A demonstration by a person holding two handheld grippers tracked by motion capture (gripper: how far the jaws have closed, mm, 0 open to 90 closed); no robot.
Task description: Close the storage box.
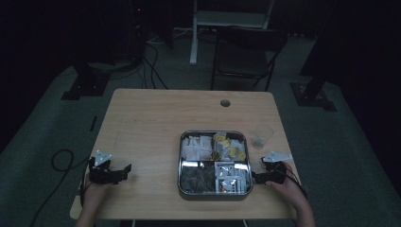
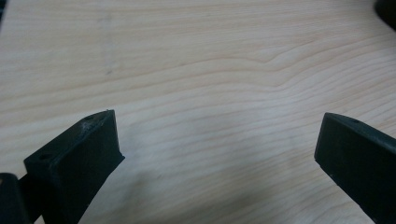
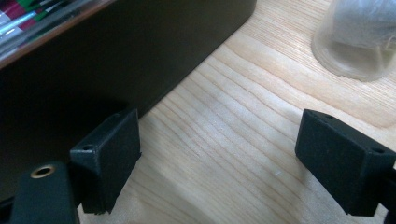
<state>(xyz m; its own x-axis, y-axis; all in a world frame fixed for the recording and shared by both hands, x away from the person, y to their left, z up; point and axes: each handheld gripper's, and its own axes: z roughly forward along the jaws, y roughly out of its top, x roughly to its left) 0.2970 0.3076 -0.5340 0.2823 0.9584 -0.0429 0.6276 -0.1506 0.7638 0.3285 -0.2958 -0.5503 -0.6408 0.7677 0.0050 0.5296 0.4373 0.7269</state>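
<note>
Nearby, right claw (image 1: 255, 178) wide apart, empty, just beside the right wall of a metal tray (image 1: 181, 161) of sachets at table centre-front; clear plastic cup (image 1: 261, 136) near, just beyond. Left claw (image 1: 126, 171) wide too, over bare wood, well apart from tray. Pale wooden table (image 1: 142, 123); dark room, folding chair (image 1: 246, 52) behind.

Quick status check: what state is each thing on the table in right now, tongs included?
Left tongs: open, holding nothing, over bare wood.
Right tongs: open, holding nothing, beside the tray.
Tray: four compartments, all filled with packets.
Cup: upright, right of the tray.
</note>
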